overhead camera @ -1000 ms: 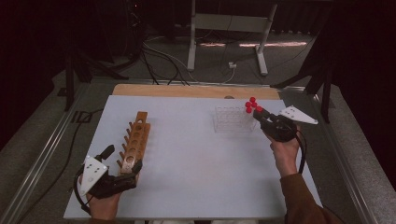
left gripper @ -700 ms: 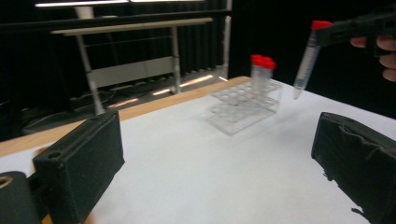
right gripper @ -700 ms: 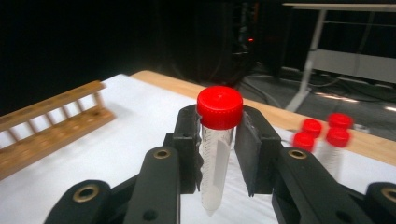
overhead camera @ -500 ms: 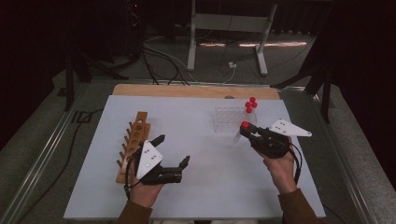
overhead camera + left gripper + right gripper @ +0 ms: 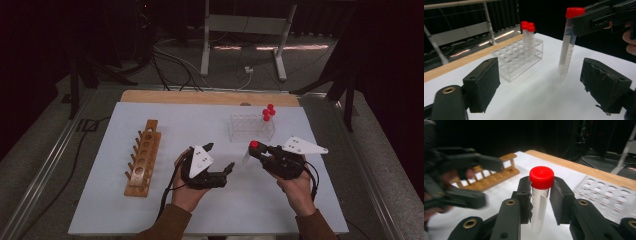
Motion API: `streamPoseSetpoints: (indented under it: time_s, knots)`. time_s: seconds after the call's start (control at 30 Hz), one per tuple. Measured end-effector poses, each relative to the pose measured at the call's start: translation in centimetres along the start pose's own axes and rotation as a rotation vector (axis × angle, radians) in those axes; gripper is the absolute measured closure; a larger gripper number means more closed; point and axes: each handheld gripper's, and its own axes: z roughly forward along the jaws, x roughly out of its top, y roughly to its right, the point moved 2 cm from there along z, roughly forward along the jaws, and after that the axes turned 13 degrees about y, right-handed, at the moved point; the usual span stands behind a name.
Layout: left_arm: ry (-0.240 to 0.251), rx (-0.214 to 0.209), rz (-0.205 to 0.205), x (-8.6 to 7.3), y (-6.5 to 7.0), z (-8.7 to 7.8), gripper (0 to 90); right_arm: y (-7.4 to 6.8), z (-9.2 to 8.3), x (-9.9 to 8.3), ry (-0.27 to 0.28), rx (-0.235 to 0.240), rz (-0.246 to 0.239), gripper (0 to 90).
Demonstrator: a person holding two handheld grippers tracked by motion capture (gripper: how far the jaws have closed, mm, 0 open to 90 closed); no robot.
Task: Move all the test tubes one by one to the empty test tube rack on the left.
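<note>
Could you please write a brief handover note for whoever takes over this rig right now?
Right gripper: shut on a red-capped tube, gripped just under the cap and held upright above the table.
Left gripper: open, jaws have just been closing, nothing between them; it faces the held tube.
Clear plastic rack: three more red-capped tubes stand at its right end.
Wooden rack: at the left, its visible holes are unfilled.
Done: one tube lifted out of the clear rack.
Left: probably passing it to the left gripper, which may carry it to the wooden rack; three tubes wait.
</note>
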Motion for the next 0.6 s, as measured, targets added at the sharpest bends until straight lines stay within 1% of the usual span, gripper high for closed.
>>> streamPoseSetpoints:
  time_s: [0.03,0.07,0.1,0.13,0.2,0.23,0.27,0.3,0.33,0.37,0.47,0.57,0.6]
  knots:
    - [0.002,-0.016,-0.005,0.0,0.3,0.3,28.3,-0.4,0.0,0.1,-0.001,0.011,-0.002,70.6]
    - [0.003,-0.023,-0.006,-0.1,0.5,0.5,32.1,-0.6,0.1,0.1,-0.001,0.019,-0.001,70.6]
    - [0.004,-0.031,-0.006,-0.1,0.7,0.7,32.1,-0.6,0.1,0.1,-0.001,0.019,-0.001,70.6]
    - [0.004,-0.048,-0.005,-0.2,1.0,0.9,40.7,-1.0,0.2,0.2,-0.004,0.035,-0.006,70.6]
    - [0.005,-0.071,-0.005,-0.2,1.4,1.3,47.4,-1.4,0.4,0.3,-0.006,0.05,-0.01,70.6]
    - [0.002,-0.09,-0.005,-0.2,1.7,1.6,51.2,-1.6,0.4,0.3,-0.008,0.057,-0.012,70.6]
    - [0.002,-0.09,-0.005,-0.2,1.7,1.6,54.4,-1.6,0.4,0.3,-0.008,0.057,-0.012,70.6]
    - [-0.003,-0.102,-0.003,-0.1,1.8,1.8,57.7,-1.9,0.6,0.3,-0.012,0.064,-0.014,70.6]
    - [-0.003,-0.102,-0.003,-0.1,1.8,1.8,60.5,-2.0,0.6,0.2,-0.013,0.067,-0.012,70.6]
    - [-0.01,-0.115,-0.005,-0.1,1.9,1.9,63.7,-2.1,0.7,0.2,-0.016,0.074,-0.012,70.6]
    - [-0.022,-0.131,0.002,-0.3,2.1,2.2,72.6,-2.2,0.8,0.1,-0.021,0.082,-0.013,70.6]
    - [-0.025,-0.123,0.004,-0.3,2.0,2.1,75.1,-2.3,0.8,0.1,-0.025,0.084,-0.015,70.5]
    - [-0.024,-0.127,0.004,-0.2,1.9,2.1,75.7,-2.1,0.8,0.1,-0.022,0.089,-0.004,69.2]
